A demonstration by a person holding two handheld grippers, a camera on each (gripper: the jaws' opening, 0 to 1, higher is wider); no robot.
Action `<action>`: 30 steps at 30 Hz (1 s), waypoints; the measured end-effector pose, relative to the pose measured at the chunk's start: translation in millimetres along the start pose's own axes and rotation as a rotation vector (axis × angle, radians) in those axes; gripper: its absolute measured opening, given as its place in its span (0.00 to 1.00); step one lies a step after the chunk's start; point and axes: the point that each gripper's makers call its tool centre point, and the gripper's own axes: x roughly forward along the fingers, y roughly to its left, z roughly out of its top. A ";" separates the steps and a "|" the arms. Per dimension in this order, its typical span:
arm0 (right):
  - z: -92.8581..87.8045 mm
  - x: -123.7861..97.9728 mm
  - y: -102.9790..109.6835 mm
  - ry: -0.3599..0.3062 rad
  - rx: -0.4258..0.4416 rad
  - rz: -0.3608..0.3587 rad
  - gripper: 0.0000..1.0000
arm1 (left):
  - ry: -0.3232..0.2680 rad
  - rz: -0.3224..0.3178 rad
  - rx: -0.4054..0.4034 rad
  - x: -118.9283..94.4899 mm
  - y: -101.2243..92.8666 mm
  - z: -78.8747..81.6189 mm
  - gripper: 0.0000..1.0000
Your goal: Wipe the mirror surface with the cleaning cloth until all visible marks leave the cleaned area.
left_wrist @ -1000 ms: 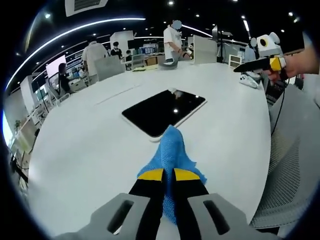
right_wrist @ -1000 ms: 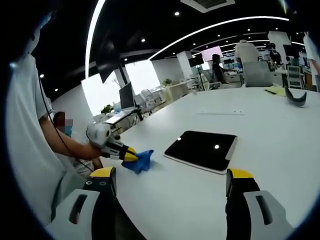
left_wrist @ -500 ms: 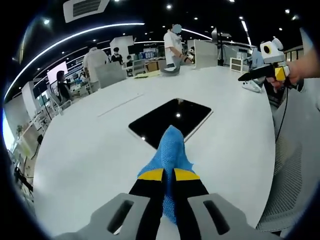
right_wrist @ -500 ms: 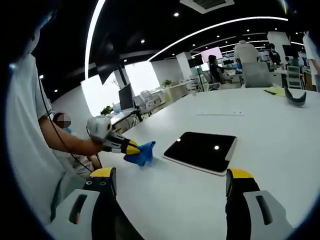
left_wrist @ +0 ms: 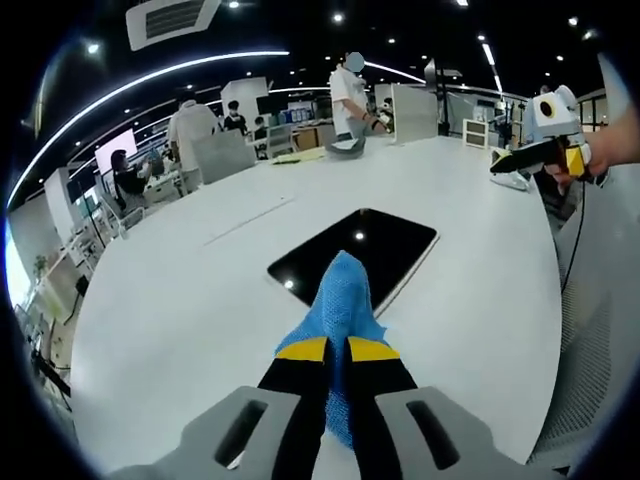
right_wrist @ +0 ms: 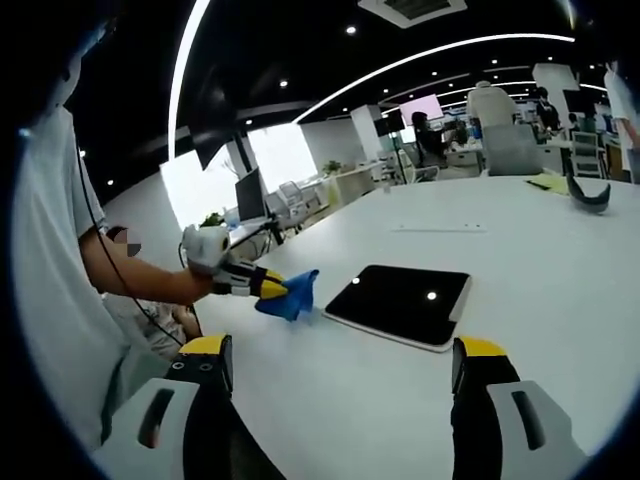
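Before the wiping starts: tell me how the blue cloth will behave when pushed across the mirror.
Probably floppy: the blue cloth droops from the left gripper. Its knit texture should grip rather than slide. It may bunch on the mirror.

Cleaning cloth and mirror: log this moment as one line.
left gripper: shut on cleaning cloth | cloth: near mirror edge, contact unclear | right gripper: open, holding nothing | table: white

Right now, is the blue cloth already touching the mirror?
Apart. In the right gripper view the blue cloth, held by the left gripper, hangs beside the mirror with a strip of white table showing between them.
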 end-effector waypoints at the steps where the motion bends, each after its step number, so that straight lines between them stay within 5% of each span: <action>1: 0.1 0.0 0.0 0.000 0.001 0.000 0.90 | -0.001 -0.001 0.000 0.8 0.4 0.9 0.03; 30: -1.2 0.3 -5.6 0.015 0.011 -0.013 0.89 | -0.024 0.000 0.025 38.8 32.5 30.8 0.03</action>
